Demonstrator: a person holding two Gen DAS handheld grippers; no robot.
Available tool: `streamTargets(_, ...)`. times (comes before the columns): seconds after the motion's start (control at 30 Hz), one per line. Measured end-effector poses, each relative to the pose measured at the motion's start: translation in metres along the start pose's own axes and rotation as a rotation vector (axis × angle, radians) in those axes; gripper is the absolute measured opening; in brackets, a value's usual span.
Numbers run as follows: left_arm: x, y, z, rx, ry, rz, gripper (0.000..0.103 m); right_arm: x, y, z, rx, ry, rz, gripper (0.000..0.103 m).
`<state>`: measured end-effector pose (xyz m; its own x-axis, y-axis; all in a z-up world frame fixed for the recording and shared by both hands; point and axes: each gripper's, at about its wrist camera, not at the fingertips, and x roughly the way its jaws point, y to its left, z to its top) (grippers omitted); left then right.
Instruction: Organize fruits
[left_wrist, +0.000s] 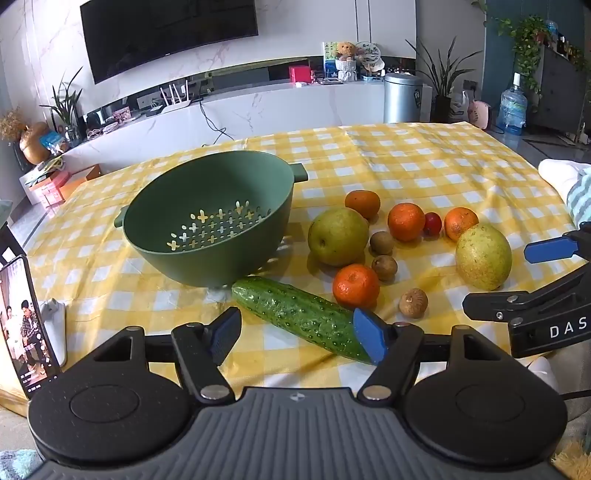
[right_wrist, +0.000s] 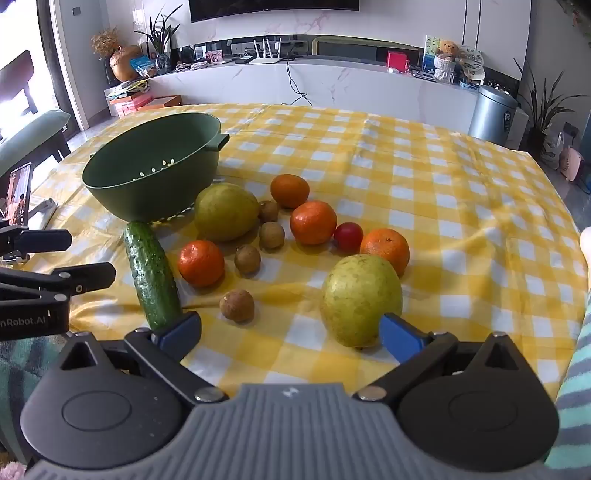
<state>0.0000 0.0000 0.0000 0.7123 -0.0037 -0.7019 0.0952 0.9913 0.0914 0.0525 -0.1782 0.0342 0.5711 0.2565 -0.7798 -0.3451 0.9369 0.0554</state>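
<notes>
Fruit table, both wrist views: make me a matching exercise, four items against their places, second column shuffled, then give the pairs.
Items
1. dark green bumpy cucumber
2. small red round fruit
3. green plastic colander with cross-shaped holes
4. lit smartphone on a stand

Places
A. at the table's left edge
B. between two oranges
C. empty, left of the fruit
D. lying just in front of the colander

Pairs: 1-D, 2-B, 3-C, 4-A
</notes>
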Motion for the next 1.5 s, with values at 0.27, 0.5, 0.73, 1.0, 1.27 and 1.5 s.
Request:
streamTargets(0.27, 0.002, -0.009, 0.003, 0.024, 0.023, 0.022, 0.081, 0.0, 0.0, 0.001, -0.003, 0.0, -0.004, 0.099)
streamTargets(0.5, -0.002, -0.003, 0.0, 0.024, -0.001, -0.004, 0.08, 0.0, 0.0, 0.001, -0.003, -0.001, -0.004, 0.099)
streamTargets(0.73, -0.004, -0.003, 0.0, 0.013, -0.008, -0.021, 0.076, -0.001, 0.0, 0.001, -0.003, -0.001, -0.003, 0.099)
streamTargets(1.0, -0.005, -0.002, 0.002, 0.007, -0.009, -0.019, 0.076, -0.001, 0.0, 0.0, -0.003, 0.0, -0.003, 0.099)
streamTargets(1.27, -0.005, -0.002, 0.002, 0.007, -0.005, -0.018, 0.076, 0.0, 0.0, 0.0, -0.003, 0.0, -0.004, 0.099)
streamTargets(1.5, -0.005, -0.002, 0.002, 0.007, -0.003, -0.015, 0.076, 0.001, 0.0, -0.002, -0.005, 0.004, -0.004, 0.099)
